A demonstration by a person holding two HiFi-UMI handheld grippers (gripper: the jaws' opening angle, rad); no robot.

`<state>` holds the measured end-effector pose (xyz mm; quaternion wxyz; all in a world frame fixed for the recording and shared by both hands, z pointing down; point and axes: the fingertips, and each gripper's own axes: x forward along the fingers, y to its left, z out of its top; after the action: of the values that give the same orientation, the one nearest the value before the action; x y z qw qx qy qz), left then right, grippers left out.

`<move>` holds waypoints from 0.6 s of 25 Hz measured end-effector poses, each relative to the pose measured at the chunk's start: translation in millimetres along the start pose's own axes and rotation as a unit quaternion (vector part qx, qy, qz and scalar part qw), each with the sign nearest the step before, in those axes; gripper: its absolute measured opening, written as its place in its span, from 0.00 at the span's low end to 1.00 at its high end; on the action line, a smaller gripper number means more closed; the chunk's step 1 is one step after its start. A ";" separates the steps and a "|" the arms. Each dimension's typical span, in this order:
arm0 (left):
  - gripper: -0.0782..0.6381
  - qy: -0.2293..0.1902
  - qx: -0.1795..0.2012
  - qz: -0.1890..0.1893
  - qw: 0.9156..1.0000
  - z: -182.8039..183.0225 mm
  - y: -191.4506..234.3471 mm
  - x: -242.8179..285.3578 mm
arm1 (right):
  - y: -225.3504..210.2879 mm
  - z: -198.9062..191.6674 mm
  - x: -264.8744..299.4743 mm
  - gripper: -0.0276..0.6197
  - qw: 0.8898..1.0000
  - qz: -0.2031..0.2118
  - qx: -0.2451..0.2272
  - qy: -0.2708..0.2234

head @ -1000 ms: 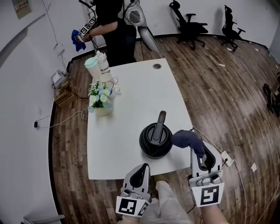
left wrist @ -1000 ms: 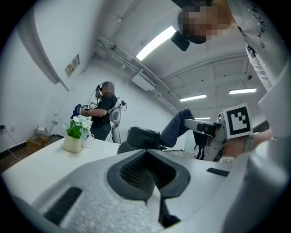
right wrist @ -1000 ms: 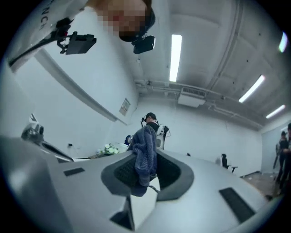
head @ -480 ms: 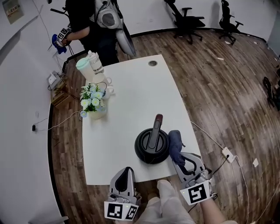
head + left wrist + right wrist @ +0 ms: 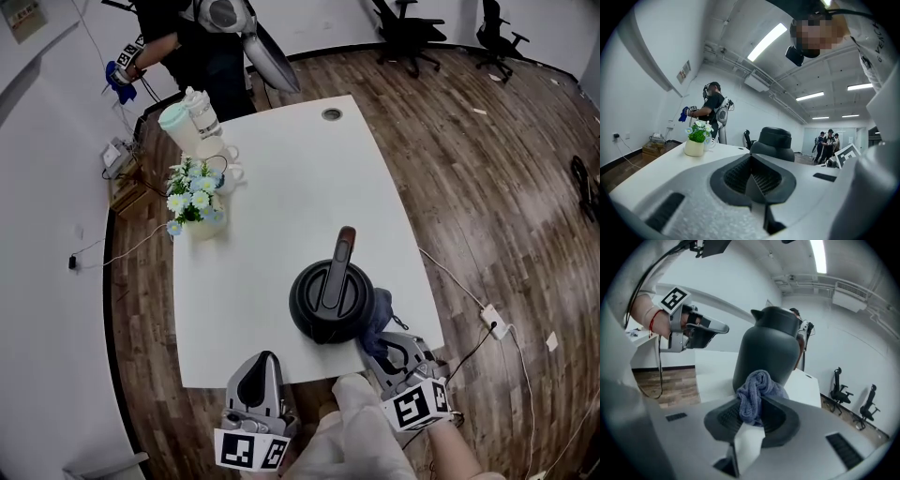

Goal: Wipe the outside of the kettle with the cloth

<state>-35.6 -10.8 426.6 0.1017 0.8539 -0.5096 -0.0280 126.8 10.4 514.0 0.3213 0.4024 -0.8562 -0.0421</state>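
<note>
Right now, your right gripper (image 5: 752, 417) is clamped on the blue-grey cloth (image 5: 757, 392). The bunched fabric stands up between its 2 jaws and presses against the lower wall of the black kettle (image 5: 768, 341). From the head view, the cloth (image 5: 380, 314) sits at the kettle's near right side, wedged between the gripper (image 5: 375, 342) and the kettle body (image 5: 328, 300).

Your left gripper (image 5: 752, 176) has its jaws together with nothing between them. It hangs just off the near edge of the white table (image 5: 272, 187), left of the kettle and apart from it, so nothing steadies the kettle.

The kettle stands upright near the table's front edge, lid on, with its handle arched over the top.

As a judgement, the wipe is under way but far from finished. Only 1 patch, low on the near right, is in contact, and no view shows which parts are already clean. You most likely have the left flank, the far side and the upper body left to do.

Farther off, a pot of flowers (image 5: 192, 202) and a pale jug (image 5: 176, 127) stand on the table's far left. Beyond them is another person (image 5: 187, 37).
</note>
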 end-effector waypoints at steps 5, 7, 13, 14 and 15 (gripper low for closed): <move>0.12 -0.005 0.003 0.010 1.000 5.3 7.9 -9.6 | -39.4 12.3 -34.1 0.14 0.997 -0.049 -0.064 0.009; 0.12 -0.010 0.005 0.015 1.000 13.4 14.6 -12.4 | -74.9 30.7 -52.1 0.14 0.995 -0.073 -0.073 -0.013; 0.12 -0.045 0.017 0.037 0.998 47.3 39.4 -1.5 | -172.3 123.7 -87.4 0.14 0.985 -0.066 -0.098 -0.129; 0.12 -0.050 0.022 0.036 0.998 51.4 42.8 6.2 | -182.2 145.1 -88.6 0.14 0.980 -0.047 -0.106 -0.161; 0.12 -0.056 0.027 0.033 0.998 56.0 45.6 15.6 | -188.2 169.6 -87.4 0.14 0.971 -0.013 -0.133 -0.198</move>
<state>-76.1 -53.6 381.9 0.0510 0.8361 -0.5429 -0.0591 193.4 -85.2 272.6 0.1955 0.3509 -0.8843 -0.2380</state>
